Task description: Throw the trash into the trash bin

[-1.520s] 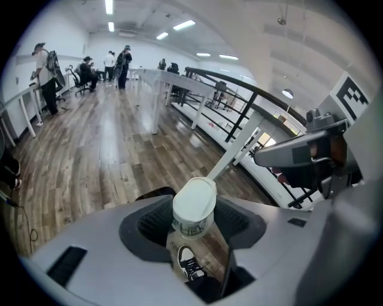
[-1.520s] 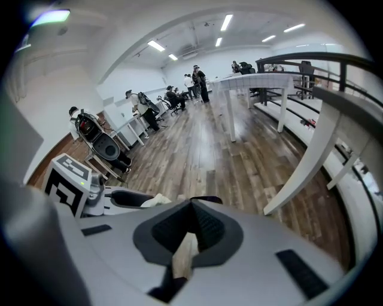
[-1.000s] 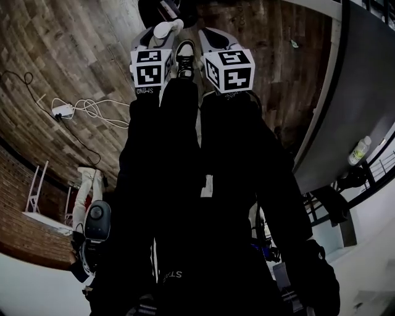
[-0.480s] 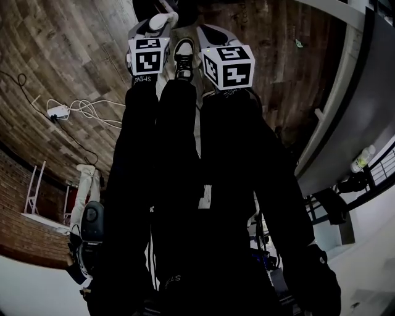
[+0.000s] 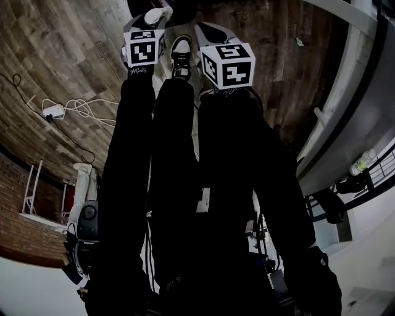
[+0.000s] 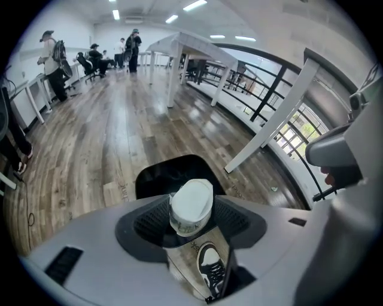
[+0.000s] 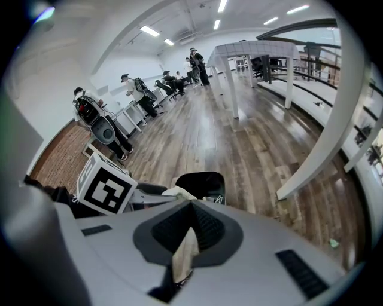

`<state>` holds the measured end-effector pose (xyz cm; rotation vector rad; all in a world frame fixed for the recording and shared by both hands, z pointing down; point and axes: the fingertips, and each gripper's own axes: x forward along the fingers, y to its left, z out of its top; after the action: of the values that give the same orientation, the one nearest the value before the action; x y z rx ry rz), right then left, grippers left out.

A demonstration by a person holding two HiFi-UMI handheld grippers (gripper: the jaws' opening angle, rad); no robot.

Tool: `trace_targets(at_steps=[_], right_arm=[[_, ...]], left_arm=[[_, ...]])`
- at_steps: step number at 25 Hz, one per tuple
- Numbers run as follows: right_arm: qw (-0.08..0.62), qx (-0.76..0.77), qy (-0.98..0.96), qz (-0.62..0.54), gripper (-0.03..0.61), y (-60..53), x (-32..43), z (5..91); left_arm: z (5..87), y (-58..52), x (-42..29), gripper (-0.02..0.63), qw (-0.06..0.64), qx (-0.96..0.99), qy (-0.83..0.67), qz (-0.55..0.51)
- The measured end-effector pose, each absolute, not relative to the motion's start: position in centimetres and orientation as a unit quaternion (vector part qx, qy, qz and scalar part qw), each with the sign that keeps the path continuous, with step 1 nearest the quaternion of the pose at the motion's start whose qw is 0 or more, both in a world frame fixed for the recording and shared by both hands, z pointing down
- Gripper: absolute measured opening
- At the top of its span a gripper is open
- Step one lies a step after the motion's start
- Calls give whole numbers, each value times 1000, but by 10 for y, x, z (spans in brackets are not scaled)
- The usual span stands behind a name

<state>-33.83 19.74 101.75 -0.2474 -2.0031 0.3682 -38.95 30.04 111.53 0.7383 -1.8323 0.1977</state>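
Observation:
In the left gripper view, my left gripper [image 6: 191, 210] is shut on a white paper cup [image 6: 191, 203], with a ribbed pad against each side. Just beyond the cup stands the open black trash bin [image 6: 157, 176]. The head view shows that gripper [image 5: 154, 17] at the top with the cup [image 5: 153, 15], at the dark bin [image 5: 139, 5]. My right gripper [image 7: 188, 238] is shut on a beige paper scrap [image 7: 184, 256] and sits beside the left one, short of the bin [image 7: 202, 182]. Only its marker cube [image 5: 227, 65] and grey jaws are plain in the head view.
Black trousers [image 5: 185, 185] and a black-and-white shoe [image 5: 180, 54] lie between the grippers. A white power strip with cables [image 5: 55, 111] lies on the wood floor at left. A white table leg [image 6: 272, 116] and black railing [image 6: 269, 89] stand right of the bin. Several people [image 6: 54, 57] are far off.
Both grippers have slid toward the top of the head view, nearer the bin, the left one further. The cup and the paper scrap stay gripped.

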Motion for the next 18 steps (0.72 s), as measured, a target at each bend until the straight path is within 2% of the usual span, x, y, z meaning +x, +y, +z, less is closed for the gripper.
trace_targets(at_steps=[5,18], right_arm=[[519,-102,-834,155,15,196,-336,1013],[493,-96,-849,162,15,187,-333,964]], left_arm=[[1110,299,-389,242,548,311,-774,68],[1051,286,-367,241,526,299,-795,38]])
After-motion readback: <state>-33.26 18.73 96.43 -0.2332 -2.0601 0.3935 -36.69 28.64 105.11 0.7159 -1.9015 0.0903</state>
